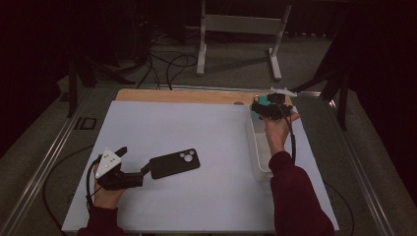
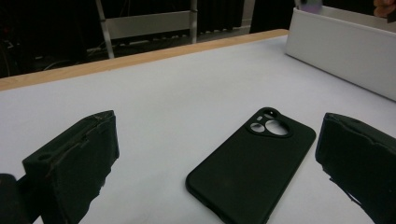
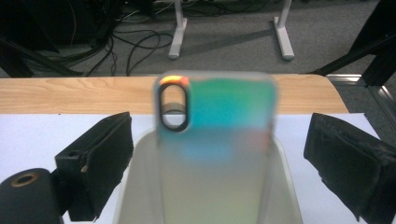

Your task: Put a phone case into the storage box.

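Flanking black phone case (image 2: pixel 252 170): open jaws

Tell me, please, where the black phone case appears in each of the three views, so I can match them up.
High view: the black phone case lies flat on the white mat, left of centre, just ahead of the left gripper.
Left gripper view: lower centre-right, between the open jaws.
Right gripper view: not in it.
Shared landmark: the white tray, upper right in the left gripper view.
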`<state>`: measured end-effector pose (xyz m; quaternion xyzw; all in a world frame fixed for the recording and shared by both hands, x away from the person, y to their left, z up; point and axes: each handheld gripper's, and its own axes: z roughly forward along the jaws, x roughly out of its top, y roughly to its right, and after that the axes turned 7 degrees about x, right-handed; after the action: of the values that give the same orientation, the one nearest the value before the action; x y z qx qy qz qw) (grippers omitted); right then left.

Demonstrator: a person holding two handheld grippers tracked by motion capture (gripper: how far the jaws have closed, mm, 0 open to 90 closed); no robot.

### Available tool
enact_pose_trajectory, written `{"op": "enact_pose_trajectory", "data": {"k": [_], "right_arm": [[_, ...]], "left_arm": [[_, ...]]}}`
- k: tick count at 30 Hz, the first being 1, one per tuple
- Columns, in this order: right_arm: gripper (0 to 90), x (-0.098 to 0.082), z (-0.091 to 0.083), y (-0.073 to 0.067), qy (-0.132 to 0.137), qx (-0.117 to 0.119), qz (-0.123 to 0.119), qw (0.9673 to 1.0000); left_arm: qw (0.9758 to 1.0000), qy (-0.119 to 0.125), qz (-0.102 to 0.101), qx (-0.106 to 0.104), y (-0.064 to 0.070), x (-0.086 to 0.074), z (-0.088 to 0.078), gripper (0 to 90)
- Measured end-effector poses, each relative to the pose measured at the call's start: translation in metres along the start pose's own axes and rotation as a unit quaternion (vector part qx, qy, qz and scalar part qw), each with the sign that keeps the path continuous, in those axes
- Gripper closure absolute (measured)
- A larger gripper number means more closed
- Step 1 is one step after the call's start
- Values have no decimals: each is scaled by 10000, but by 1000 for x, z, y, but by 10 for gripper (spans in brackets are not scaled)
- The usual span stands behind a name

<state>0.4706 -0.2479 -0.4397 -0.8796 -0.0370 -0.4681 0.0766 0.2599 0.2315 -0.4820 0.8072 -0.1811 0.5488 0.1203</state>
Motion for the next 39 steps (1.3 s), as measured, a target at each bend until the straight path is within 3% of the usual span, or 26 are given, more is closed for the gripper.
{"op": "enact_pose_trajectory", "data": {"k": [4,13,20,21,23,28,33,34,39], "right_arm": [[79,-1,-3,0,21,32,-28,10000],[80,-1,-17,-3,25,369,-166,9992],[80,-5,-25,-8,-26,568,-395,9976],[80,-8,-32,-12,-31,777,-525,9956],[81,-8,-34,-14,-9,845,-575,9948],[81,-13,-49,-24,-10,1274,-853,9882],[84,-17,-63,-31,53,1570,-1042,9821],[84,-17,-63,-31,53,1570,-1042,9821],[84,-25,-78,-36,117,1823,-1255,9751]], "left_arm": [[10000,-2,3,6,0,0,0,0],[10000,3,8,15,0,0,-1,0],[10000,-4,12,7,0,0,-1,0],[10000,-4,12,3,0,0,-1,0],[10000,-4,6,-1,0,0,0,0],[10000,-7,14,-11,0,0,0,0],[10000,-9,5,-16,0,1,0,0],[10000,-9,5,-16,0,1,0,0],[10000,-29,8,-27,0,0,1,0]]}}
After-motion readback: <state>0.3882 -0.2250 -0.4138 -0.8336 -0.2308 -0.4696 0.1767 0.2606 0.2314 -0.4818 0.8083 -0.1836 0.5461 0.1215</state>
